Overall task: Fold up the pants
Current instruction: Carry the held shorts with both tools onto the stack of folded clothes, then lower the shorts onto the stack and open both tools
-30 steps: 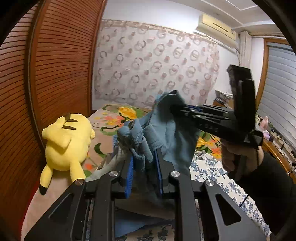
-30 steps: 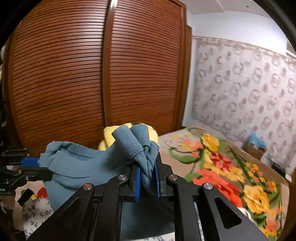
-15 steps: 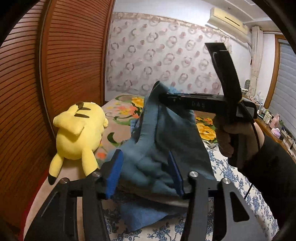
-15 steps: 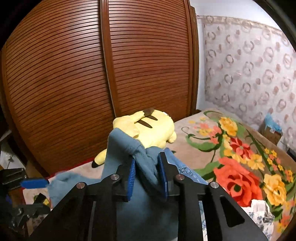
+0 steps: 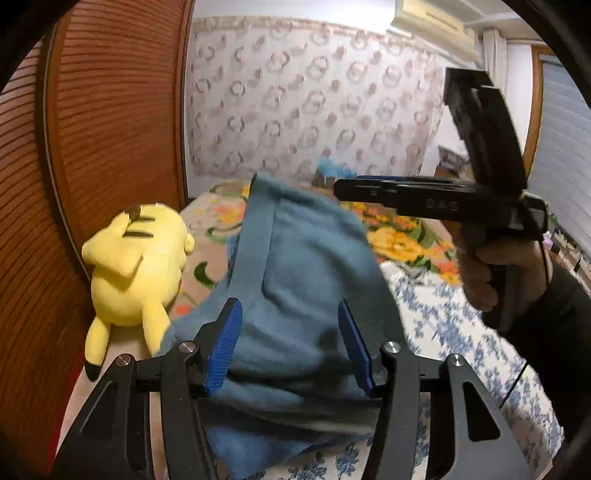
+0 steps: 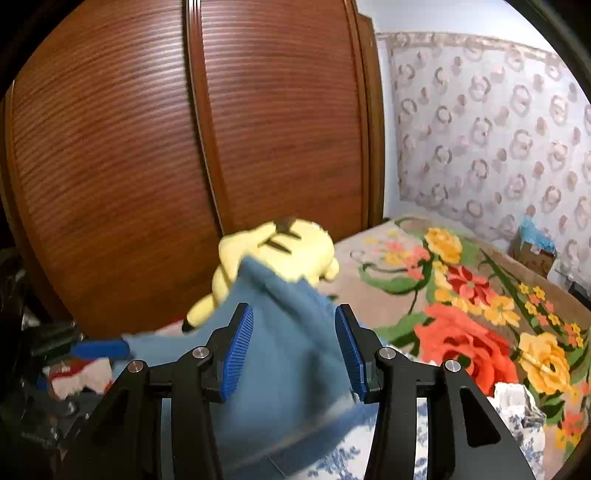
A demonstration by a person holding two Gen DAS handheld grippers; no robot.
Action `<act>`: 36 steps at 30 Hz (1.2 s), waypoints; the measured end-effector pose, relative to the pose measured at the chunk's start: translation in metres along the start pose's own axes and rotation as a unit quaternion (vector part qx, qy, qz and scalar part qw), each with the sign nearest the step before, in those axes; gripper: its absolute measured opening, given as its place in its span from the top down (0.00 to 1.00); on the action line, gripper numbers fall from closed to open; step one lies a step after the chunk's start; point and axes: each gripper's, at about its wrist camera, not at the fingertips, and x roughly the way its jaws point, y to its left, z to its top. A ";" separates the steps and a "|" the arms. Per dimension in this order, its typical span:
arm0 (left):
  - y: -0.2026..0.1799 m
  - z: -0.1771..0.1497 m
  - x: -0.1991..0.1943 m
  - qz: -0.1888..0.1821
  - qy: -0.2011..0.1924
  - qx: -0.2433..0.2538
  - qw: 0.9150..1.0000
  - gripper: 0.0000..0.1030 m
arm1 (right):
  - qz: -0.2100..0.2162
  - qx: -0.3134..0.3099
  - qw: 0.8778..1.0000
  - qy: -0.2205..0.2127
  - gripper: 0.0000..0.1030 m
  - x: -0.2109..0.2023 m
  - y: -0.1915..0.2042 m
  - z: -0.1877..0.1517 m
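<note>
Left wrist view. Left gripper had its jaws opening, blue pads well apart. The blue pants lay heaped between them, cloth rising toward 12 o'clock to a peak. The fabric brushed the inner pad faces loosely; no pinch showed. Right gripper was seen side-on at 2 o'clock, tip just past the pants' upper edge, carried by the person's hand in a dark sleeve. From this view I could not tell its jaw spread. Yellow plush toy lay at 9 o'clock, beside the pants, against the slatted wooden wardrobe. The blue-flowered sheet ran under the pants to 4 o'clock, the floral blanket beyond it. Patterned curtain hung at 12 o'clock, air conditioner at 1 o'clock.

Right wrist view. Right gripper had its jaws opening, pads parted, the pants between them and sagging downward, blurred. The plush toy sat at 12 o'clock directly behind the cloth peak, partly hidden by it. The left gripper's blue pad showed at 9 o'clock, at the cloth's far corner. Blanket lay at 3 o'clock.

Change: a second earlier both grippers pinched bunched cloth, pads close together. Since then both had released, and the pants had slumped lower onto the bed.
</note>
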 end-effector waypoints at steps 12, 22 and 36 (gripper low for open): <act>0.007 -0.024 0.021 0.007 0.031 -0.010 0.999 0.46 | 0.016 0.048 0.998 0.048 0.58 0.056 -0.036 -0.005; 0.005 -0.023 0.008 0.019 0.029 -0.002 0.999 0.46 | -0.021 0.053 0.998 0.022 0.58 0.022 -0.008 -0.022; -0.008 -0.029 -0.032 0.009 0.006 0.016 1.000 0.13 | -0.058 0.067 0.996 0.006 0.46 -0.062 0.054 -0.051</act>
